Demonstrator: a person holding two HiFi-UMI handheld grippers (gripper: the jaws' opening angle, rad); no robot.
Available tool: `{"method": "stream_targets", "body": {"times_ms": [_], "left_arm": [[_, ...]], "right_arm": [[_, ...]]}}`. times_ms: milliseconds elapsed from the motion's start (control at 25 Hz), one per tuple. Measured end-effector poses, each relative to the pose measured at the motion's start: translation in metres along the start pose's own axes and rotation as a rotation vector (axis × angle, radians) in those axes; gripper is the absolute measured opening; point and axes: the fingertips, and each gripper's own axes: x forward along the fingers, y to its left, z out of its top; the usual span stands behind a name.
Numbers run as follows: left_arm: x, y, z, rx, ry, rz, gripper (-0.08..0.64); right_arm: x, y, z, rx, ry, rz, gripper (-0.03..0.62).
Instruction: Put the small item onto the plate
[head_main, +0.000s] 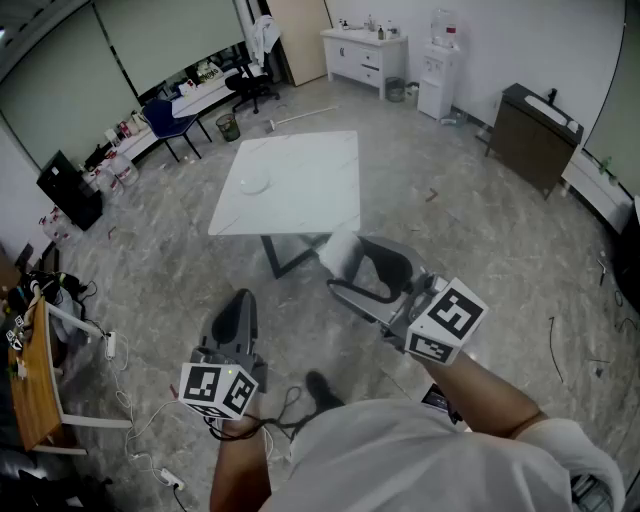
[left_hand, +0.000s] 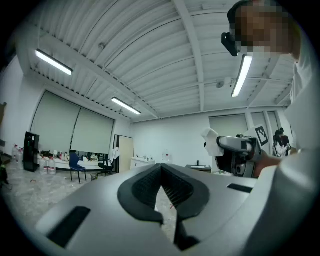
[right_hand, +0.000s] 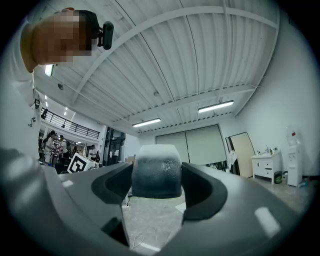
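Note:
A white plate (head_main: 252, 183) lies near the left edge of the white table (head_main: 300, 200), some way ahead of me. My right gripper (head_main: 352, 266) is held over the floor short of the table, shut on a small white item (head_main: 338, 251). In the right gripper view the item (right_hand: 156, 172) fills the gap between the jaws of the right gripper (right_hand: 156, 186). My left gripper (head_main: 240, 300) hangs lower left, shut with nothing in it. In the left gripper view the left gripper (left_hand: 161, 172) has its pads meeting, and the right gripper (left_hand: 235, 150) shows at the right with the item (left_hand: 212, 142).
A dark cabinet (head_main: 533, 125) stands at the far right, a white cabinet (head_main: 363, 52) and a water dispenser (head_main: 440, 75) at the back. Chairs (head_main: 175, 125) stand back left. A wooden desk (head_main: 30, 390) and cables (head_main: 150, 420) are at my left.

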Motion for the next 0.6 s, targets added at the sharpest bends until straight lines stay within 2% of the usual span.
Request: {"method": "stream_targets", "body": {"times_ms": [600], "left_arm": [[0.020,0.051,-0.013,-0.022,0.014,0.002,0.006]], "right_arm": [[0.052,-0.013,-0.015,-0.028,0.015,-0.025,0.291]]}}
